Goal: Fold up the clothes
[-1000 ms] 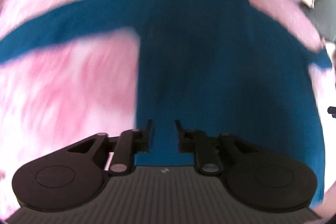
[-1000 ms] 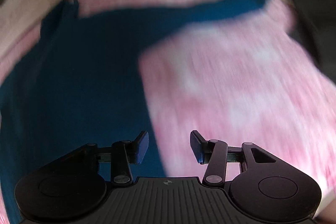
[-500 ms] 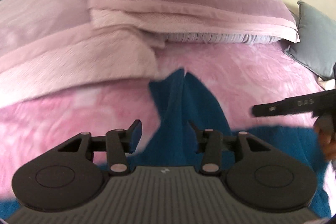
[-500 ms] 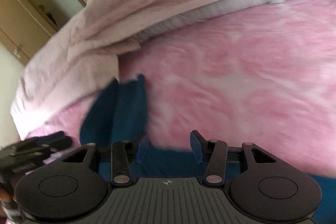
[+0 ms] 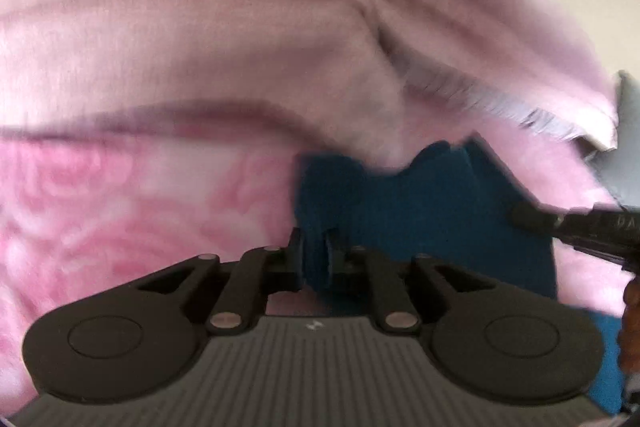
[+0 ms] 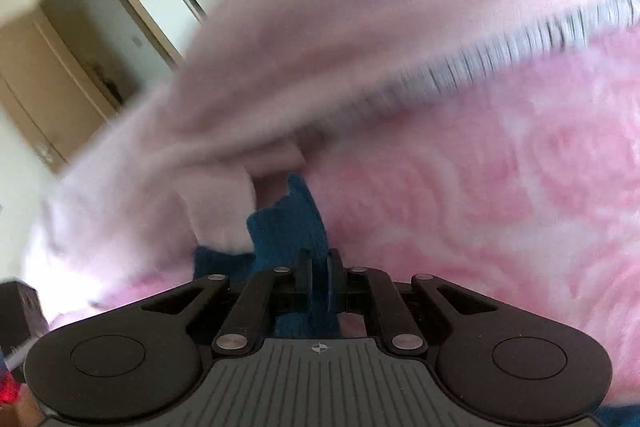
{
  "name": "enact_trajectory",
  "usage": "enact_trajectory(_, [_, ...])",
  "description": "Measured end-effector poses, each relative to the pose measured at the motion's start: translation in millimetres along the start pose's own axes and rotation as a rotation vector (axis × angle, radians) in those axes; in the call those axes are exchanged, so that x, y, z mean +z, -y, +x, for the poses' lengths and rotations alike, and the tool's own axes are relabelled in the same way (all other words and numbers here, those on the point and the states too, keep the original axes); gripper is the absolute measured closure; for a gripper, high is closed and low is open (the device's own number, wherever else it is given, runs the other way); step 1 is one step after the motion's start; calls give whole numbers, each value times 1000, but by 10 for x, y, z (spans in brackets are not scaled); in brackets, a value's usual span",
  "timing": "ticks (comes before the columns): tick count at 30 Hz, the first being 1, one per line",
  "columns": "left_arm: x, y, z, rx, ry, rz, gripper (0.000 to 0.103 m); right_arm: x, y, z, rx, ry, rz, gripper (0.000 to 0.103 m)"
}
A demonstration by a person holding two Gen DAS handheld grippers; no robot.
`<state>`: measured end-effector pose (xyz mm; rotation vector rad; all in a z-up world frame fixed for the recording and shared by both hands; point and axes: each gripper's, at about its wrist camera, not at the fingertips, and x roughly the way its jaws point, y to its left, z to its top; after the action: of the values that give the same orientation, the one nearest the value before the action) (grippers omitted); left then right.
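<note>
A blue knit garment (image 5: pixel 420 211) lies on a pink bedspread (image 5: pixel 100 207), its far edge up against a heap of pale pink bedding. My left gripper (image 5: pixel 314 239) is closing its jaws, and a fold of the garment's left edge is pinched between the pads. In the right wrist view my right gripper (image 6: pixel 319 259) is shut on another fold of the same blue garment (image 6: pixel 288 223). The right gripper (image 5: pixel 560 223) also pokes into the left wrist view from the right, over the cloth. Both pictures are motion-blurred.
A pale pink duvet (image 5: pixel 200 47) is piled just beyond the garment. A grey pillow (image 5: pixel 628 131) sits at the far right. A hand (image 5: pixel 630 307) shows at the right edge. Wooden wardrobe doors (image 6: pixel 60 67) stand behind the bed.
Both grippers swept along the blue garment towards its end near the duvet. They stood open half a second ago; now each has blue cloth pinched between its pads.
</note>
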<state>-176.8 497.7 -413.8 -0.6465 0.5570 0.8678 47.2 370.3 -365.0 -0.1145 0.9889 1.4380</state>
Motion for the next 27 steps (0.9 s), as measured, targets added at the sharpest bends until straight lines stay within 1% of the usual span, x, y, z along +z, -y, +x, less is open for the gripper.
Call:
enact_trajectory(1, [17, 29, -7, 14, 7, -12, 89, -21, 8, 194, -45, -71, -3, 98])
enact_trajectory(2, [38, 57, -23, 29, 15, -25, 88, -48, 45, 273, -47, -80, -2, 98])
enact_trajectory(3, [61, 83, -65, 51, 30, -35, 88, -29, 73, 238, -33, -73, 22, 96])
enact_trajectory(4, [75, 100, -119, 79, 54, -36, 88, -10, 101, 202, -19, -66, 46, 79])
enact_trajectory(5, [87, 112, -177, 111, 74, -28, 83, 7, 128, 85, -28, -52, 78, 66])
enact_trajectory(6, [94, 122, -245, 146, 87, -18, 83, 23, 155, -33, -38, -37, 110, 47])
enact_trajectory(7, [90, 124, -328, 168, 94, -10, 83, 6, 199, -263, -46, 16, 125, 46])
enact_trajectory(8, [69, 122, -433, 169, 93, -11, 83, -11, 244, -492, -54, 68, 140, 46])
enact_trajectory(10, [-3, 126, -648, 143, 77, -25, 83, -101, 432, -1025, -75, 119, 151, 46])
enact_trajectory(11, [-40, 135, -753, 130, 67, -30, 83, -162, 565, -1303, -102, 139, 171, 46])
enact_trajectory(13, [-175, 176, -978, 95, 38, -48, 83, -300, 897, -1890, -197, 176, 236, 46])
enact_trajectory(15, [-330, 224, -1144, 80, 9, -69, 83, -460, 1279, -2477, -336, 211, 321, 46])
enact_trajectory(17, [-489, 259, -1276, 78, -26, -104, 83, -605, 1684, -2945, -457, 232, 430, 46])
enact_trajectory(20, [-657, 311, -1361, 69, -68, -166, 83, -744, 2348, -3425, -498, 331, 665, 46])
enact_trajectory(22, [-707, 364, -1375, 66, -86, -171, 83, -768, 2753, -3542, -460, 403, 841, 46])
enact_trajectory(23, [-732, 390, -1382, 65, -95, -173, 83, -781, 2927, -3570, -425, 445, 906, 46])
enact_trajectory(26, [-730, 482, -1406, 52, -101, -149, 83, -715, 3338, -3392, -362, 423, 1037, 46])
enact_trajectory(27, [-714, 511, -1424, 53, -94, -131, 83, -693, 3474, -3333, -341, 414, 1079, 49])
